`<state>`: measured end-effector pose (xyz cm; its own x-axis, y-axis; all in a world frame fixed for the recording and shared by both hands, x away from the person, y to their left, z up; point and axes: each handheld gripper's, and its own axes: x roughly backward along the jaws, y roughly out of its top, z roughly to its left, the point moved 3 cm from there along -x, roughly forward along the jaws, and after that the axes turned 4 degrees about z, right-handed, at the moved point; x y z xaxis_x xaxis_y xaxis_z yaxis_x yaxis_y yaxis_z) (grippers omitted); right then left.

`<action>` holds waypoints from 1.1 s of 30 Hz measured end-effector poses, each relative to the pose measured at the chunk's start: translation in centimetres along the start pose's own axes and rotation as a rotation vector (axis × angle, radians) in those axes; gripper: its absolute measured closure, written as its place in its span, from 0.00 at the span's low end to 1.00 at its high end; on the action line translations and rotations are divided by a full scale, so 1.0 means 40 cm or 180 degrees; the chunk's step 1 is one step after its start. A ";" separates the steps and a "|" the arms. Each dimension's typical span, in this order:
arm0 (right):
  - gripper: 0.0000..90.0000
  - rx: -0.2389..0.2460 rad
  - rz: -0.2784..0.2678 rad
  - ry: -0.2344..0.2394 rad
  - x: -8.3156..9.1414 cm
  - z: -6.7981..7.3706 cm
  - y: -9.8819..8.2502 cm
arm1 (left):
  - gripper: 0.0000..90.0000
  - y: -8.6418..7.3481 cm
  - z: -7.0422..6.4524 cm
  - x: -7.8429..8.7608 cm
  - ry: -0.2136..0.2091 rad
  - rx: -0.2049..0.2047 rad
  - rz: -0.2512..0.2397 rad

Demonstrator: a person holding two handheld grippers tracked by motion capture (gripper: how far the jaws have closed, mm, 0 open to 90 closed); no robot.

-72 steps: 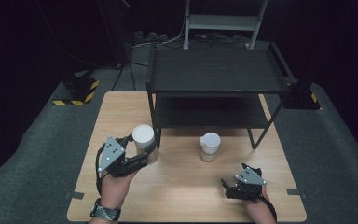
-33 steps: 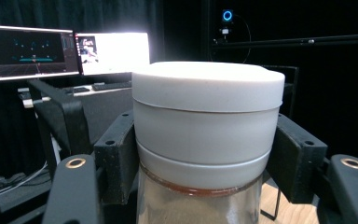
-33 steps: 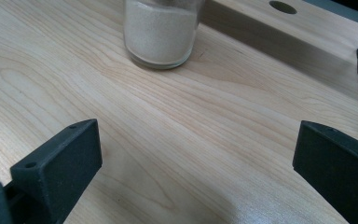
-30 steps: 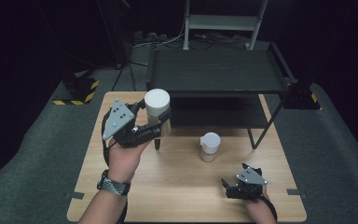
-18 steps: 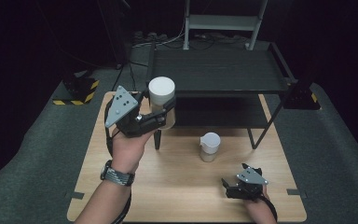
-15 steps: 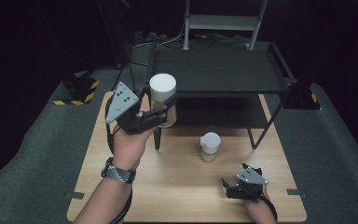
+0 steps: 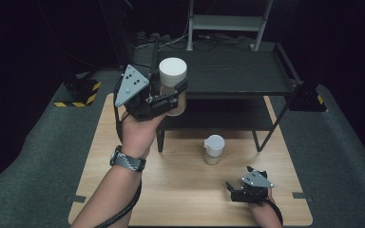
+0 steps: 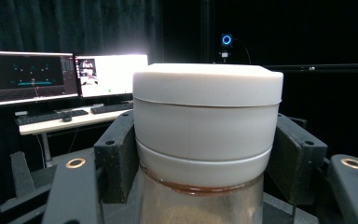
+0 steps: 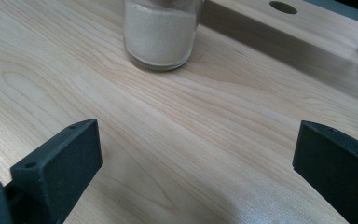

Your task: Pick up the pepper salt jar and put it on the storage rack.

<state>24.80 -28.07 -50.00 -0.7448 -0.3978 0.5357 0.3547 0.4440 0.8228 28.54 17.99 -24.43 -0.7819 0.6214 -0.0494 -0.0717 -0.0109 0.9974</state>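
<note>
I see a white lid point(image 7: 172, 71) on the clear jar point(image 7: 175, 102) of tan powder in my left hand-held gripper point(image 7: 164, 97), which is black with a grey dotted plate. The desk point(image 7: 123, 156) is pale wood grain, the rack point(image 7: 237, 76) black. The second jar point(image 7: 213, 150) has a white lid over beige powder, and the wristband point(image 7: 129, 160) is grey-striped.

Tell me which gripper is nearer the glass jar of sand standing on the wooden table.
Right. The right gripper rests on the table just before the jar; the left gripper is raised, gripping another white-lidded jar.

Dim, dark surroundings; lit tabletop point(image 7: 180, 180) sharp; bright monitor point(image 8: 111, 75) glares.
</note>
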 end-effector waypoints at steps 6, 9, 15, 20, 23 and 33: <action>0.00 -0.0006 -0.0005 0.0003 0.000 -0.001 -0.001 | 0.38 0.011 0.003 -0.027 0.0021 0.0005 -0.0024; 0.00 -0.0012 -0.0010 0.0004 0.001 -0.001 -0.001 | 0.38 0.018 0.004 -0.043 0.0037 -0.0017 -0.0032; 0.00 -0.0022 -0.0017 0.0013 0.001 -0.003 -0.002 | 0.38 0.026 0.007 -0.073 0.0071 -0.0025 -0.0062; 0.00 -0.0024 -0.0017 0.0020 0.001 -0.003 -0.002 | 0.38 0.031 0.010 -0.098 0.0096 -0.0016 -0.0075; 0.00 -0.0026 -0.0022 0.0020 0.001 -0.003 -0.003 | 0.38 0.036 0.009 -0.113 0.0123 -0.0055 -0.0064; 0.00 -0.0031 -0.0026 0.0032 0.001 -0.005 -0.003 | 0.38 0.042 0.007 -0.160 0.0216 -0.0077 -0.0036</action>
<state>24.83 -28.32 -50.04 -0.7420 -0.4094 0.5308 0.3542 0.4329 0.8290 33.61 14.22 -22.42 -0.8210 0.5672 -0.0649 -0.0951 -0.0238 0.9952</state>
